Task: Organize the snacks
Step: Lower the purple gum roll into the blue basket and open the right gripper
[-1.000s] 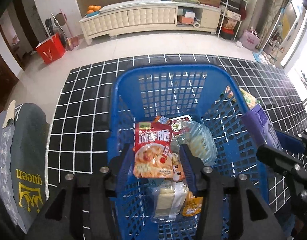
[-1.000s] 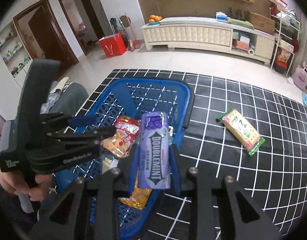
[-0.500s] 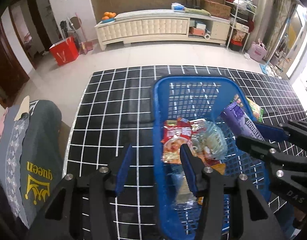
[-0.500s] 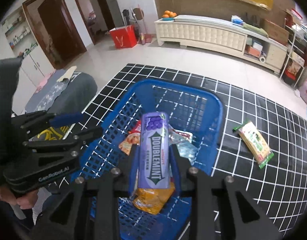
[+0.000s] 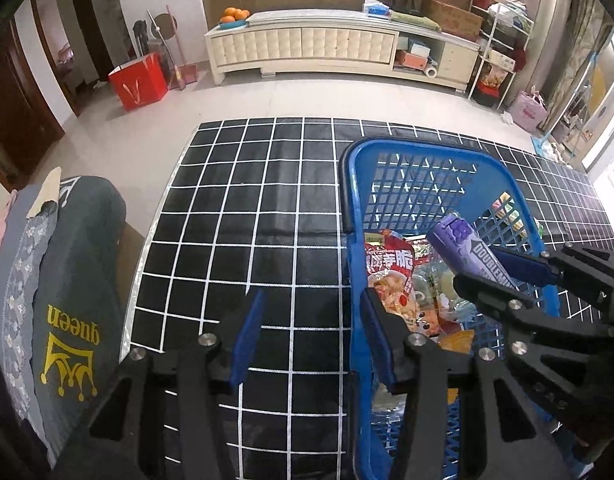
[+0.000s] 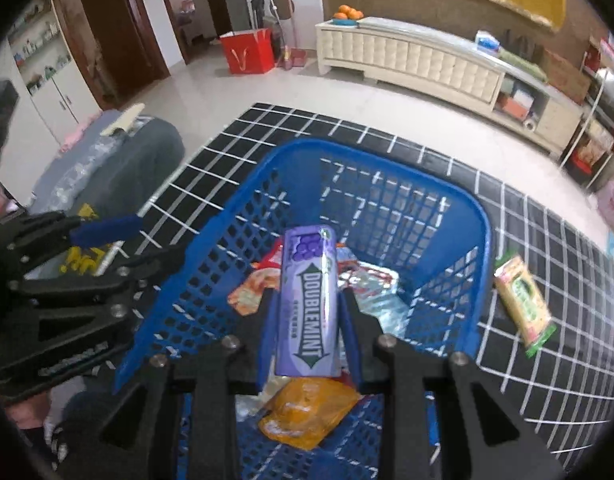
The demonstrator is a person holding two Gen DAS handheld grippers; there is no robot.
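one pack in hand: your right gripper (image 6: 309,330) is clenched on the purple gum pack (image 6: 309,300), both blue pads pressed flat on its long sides around mid-length.
where it is: held above the blue basket (image 6: 481,220), inside the rim line, over the loose snack bags; it touches none of them.
handling, by my reading: light, a stiff slim box with glossy wrap, so slick on the pads; it should take a firm pinch without crushing, and a drop into the basket should do it no harm.
best hold: the one you have, across the narrow width on the two long faces; a grip nearer either end would let it swing.
long axis: runs along your fingers, away from the camera and tilted down toward the basket floor.
which way it points: the grape-printed end leads, toward the far basket wall; the lettering runs along the length.
left gripper (image 5: 311,336): released, nothing between the jaws, hanging over the black grid mat (image 5: 247,200) just beside the basket's near wall.
still outside: a green-edged cracker pack (image 6: 525,300) lies flat on the mat close beside the basket.
soft neighbours: the red noodle bag (image 5: 389,276) and orange pouch (image 6: 307,412) under the gum look thin and crinkly, easy to dent.
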